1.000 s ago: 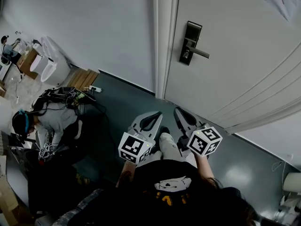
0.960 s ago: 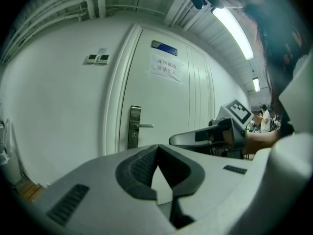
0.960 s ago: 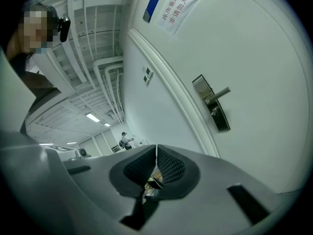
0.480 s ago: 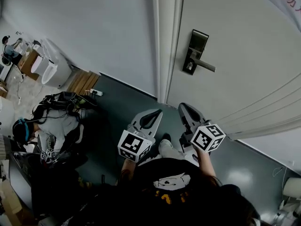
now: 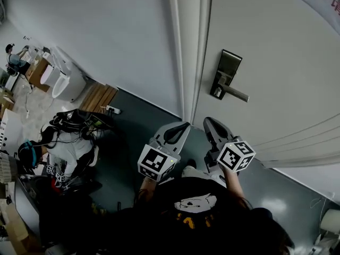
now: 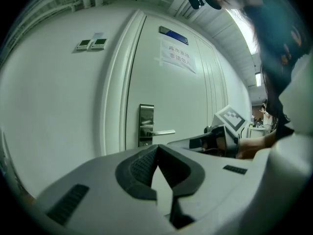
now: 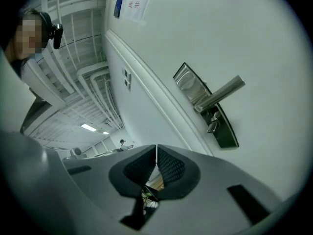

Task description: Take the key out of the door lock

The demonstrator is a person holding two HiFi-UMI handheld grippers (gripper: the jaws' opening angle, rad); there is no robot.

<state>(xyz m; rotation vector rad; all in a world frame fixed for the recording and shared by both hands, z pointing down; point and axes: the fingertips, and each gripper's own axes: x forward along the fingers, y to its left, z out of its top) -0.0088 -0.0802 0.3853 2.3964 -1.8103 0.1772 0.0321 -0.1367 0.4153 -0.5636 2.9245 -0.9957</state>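
A dark metal lock plate (image 5: 227, 74) with a lever handle (image 5: 235, 94) sits on the white door (image 5: 276, 52), ahead of and above both grippers. In the right gripper view a small key (image 7: 212, 125) sticks out of the lock plate (image 7: 206, 105) just under the handle (image 7: 221, 94). My left gripper (image 5: 177, 133) is shut and empty, low in front of the door frame. My right gripper (image 5: 213, 127) is shut too, holding nothing, a good way below the lock. In the left gripper view the lock plate (image 6: 146, 125) shows beyond the left gripper (image 6: 156, 152).
The white door frame (image 5: 187, 47) and wall (image 5: 106, 31) stand left of the door. A person (image 5: 66, 147) sits on the dark floor at left among cables. A wooden pallet (image 5: 99, 95) and white units (image 5: 64, 78) lie further back. A paper sign (image 6: 174, 56) hangs on the door.
The head view has drawn nearer to the door, so the lock now sits lower and more to the right in it. Both grippers stay shut and have edged toward the door.
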